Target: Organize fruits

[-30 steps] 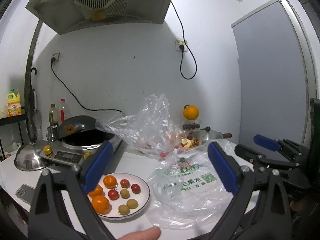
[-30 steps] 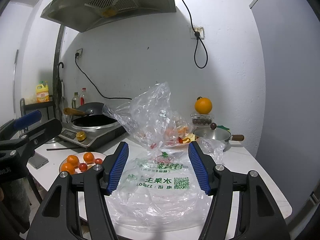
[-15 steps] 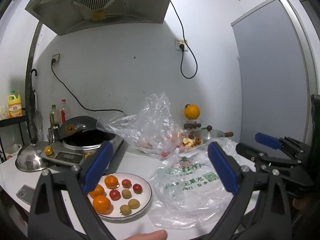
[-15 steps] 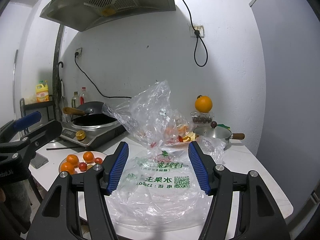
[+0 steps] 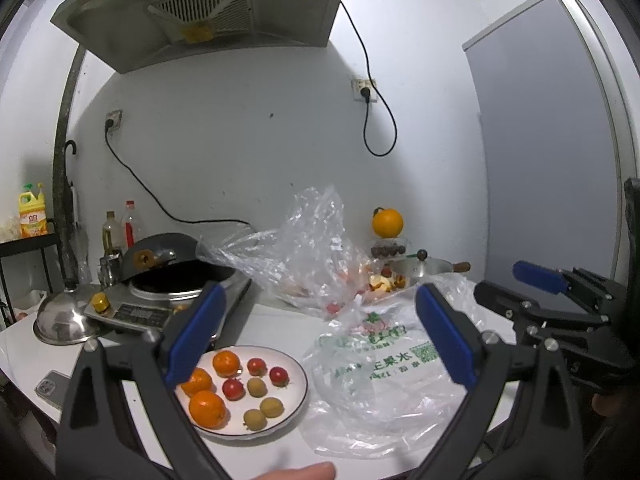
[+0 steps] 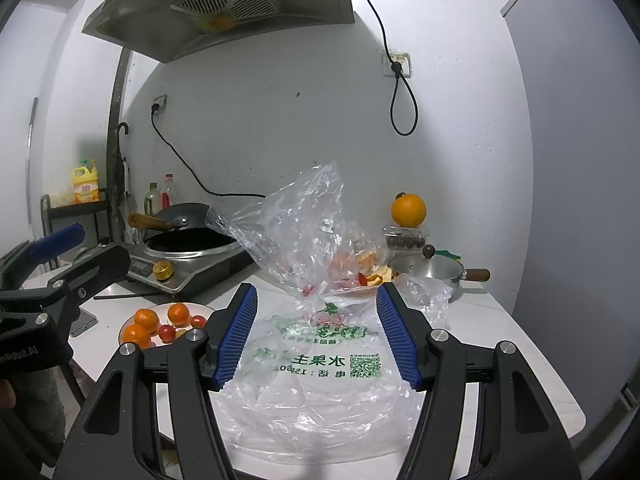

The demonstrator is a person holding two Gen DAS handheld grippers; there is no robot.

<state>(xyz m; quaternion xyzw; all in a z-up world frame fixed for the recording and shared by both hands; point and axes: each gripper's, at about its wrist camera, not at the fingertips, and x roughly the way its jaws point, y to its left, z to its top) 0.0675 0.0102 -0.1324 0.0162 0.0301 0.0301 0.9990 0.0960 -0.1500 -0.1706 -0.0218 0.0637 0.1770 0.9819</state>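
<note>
Both of our grippers hover above the white countertop with nothing between their blue pads: the left gripper stands wide apart over the white plate, and the right gripper is spread about halfway, looking straight across the printed plastic bag lying flat near the front edge. On the plate we have three mandarins, three cherry tomatoes and three small yellow-green fruits, loosely grouped by kind. Behind the flat bag, a crumpled clear bag stands up with more orange and red fruit showing through it, just beside a steel saucepan. A lone orange sits on a small clear box at the back. We judge we're between picks, choosing the next piece. The next move calls for opening or reaching into that clear bag, and thin film like that will likely snag and drag.
</note>
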